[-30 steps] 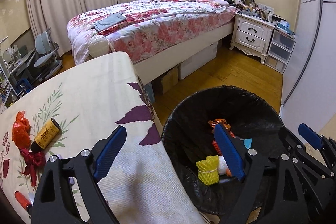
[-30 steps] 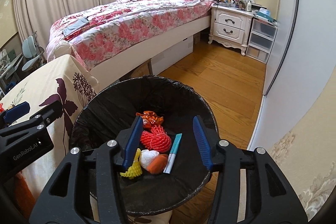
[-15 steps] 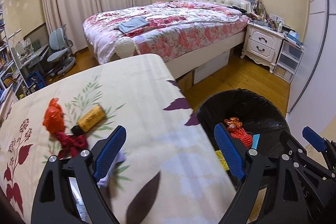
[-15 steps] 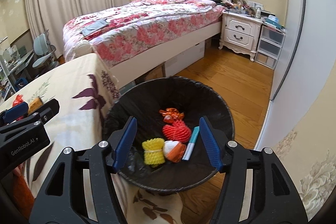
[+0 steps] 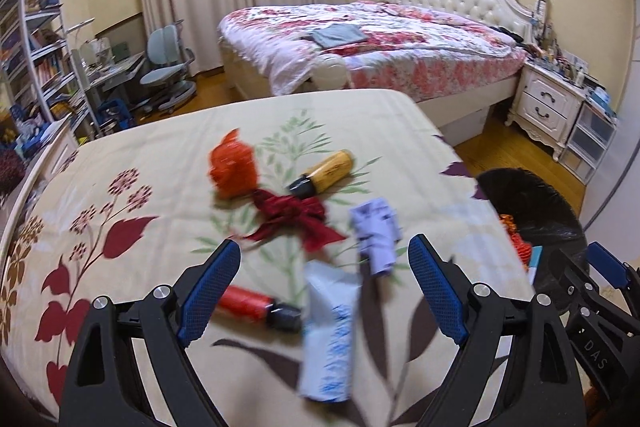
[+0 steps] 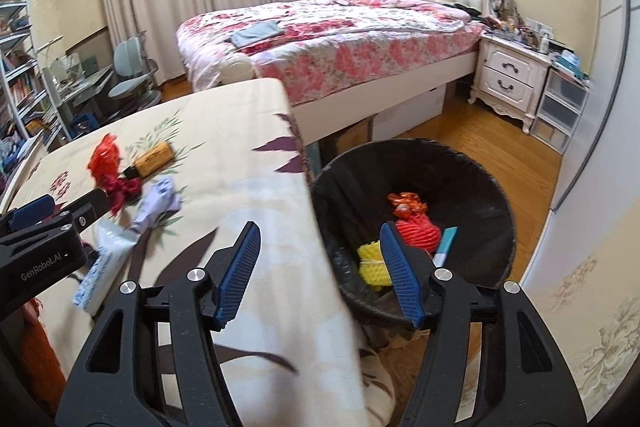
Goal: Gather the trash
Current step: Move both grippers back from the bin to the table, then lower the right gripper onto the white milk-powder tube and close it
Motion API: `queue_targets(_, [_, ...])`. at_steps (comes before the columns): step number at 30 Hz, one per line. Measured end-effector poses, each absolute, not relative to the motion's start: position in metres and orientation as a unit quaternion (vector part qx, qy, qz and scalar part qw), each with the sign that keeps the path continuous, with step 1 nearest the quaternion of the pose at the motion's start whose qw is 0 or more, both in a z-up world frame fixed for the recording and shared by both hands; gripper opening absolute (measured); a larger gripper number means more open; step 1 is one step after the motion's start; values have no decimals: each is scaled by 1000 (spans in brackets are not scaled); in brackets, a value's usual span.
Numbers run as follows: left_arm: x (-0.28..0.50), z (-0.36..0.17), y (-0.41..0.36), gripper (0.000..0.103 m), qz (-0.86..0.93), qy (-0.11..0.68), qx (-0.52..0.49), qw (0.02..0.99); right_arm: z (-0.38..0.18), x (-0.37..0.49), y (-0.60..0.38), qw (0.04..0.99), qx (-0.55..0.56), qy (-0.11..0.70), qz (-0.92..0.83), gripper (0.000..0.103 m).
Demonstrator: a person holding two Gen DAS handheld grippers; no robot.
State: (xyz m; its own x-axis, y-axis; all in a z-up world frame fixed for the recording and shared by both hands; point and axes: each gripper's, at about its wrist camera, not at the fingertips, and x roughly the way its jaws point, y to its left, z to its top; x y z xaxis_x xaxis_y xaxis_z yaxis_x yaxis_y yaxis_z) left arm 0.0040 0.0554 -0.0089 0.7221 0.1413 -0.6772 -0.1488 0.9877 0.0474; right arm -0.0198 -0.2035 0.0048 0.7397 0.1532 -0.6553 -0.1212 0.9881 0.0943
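Left gripper: jaws spread wide, nothing between them, hanging above the near part of the table at lower centre of the left wrist view. Right gripper: jaws also spread, empty, straddling the table's right edge and the rim of the trash bin in the lower middle of the right wrist view.

Edges: the floral-clothed table ends at a rounded far corner at centre frame; its right edge runs down toward lower right, and the bin stands just beside it on the wood floor. Open floor lies between bin, bed and nightstand at right.

Count on table, left wrist view, centre frame:
- 1 orange crumpled wrapper
- 1 tan bottle, black cap, lying on its side just right of the wrapper
- 1 dark red ribbon, touching the wrapper
- 1 pale lilac crumpled paper
- 1 white-and-blue packet, lowest, between the jaws
- 1 red tube, black cap, beside the left fingertip

Count in bin, right wrist view, right of centre:
- 1 orange wrapper
- 1 red net
- 1 yellow foam net
- 1 teal pen
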Motion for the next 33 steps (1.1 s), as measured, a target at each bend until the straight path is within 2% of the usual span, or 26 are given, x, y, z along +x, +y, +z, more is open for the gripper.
queue_targets(18, [-52, -26, 168, 86, 195, 368, -19, 909, 5, -44, -76, 902, -30, 375, 213, 61])
queue_targets(28, [-61, -34, 191, 86, 214, 374, -38, 902, -16, -45, -47, 883, -58, 410, 222, 61])
queue_targets(31, [-60, -37, 191, 86, 211, 378, -44, 900, -18, -46, -47, 880, -59, 414, 223, 51])
queue_targets(33, [-60, -38, 190, 86, 207, 380, -45, 900, -19, -45, -49, 878, -56, 418, 228, 36])
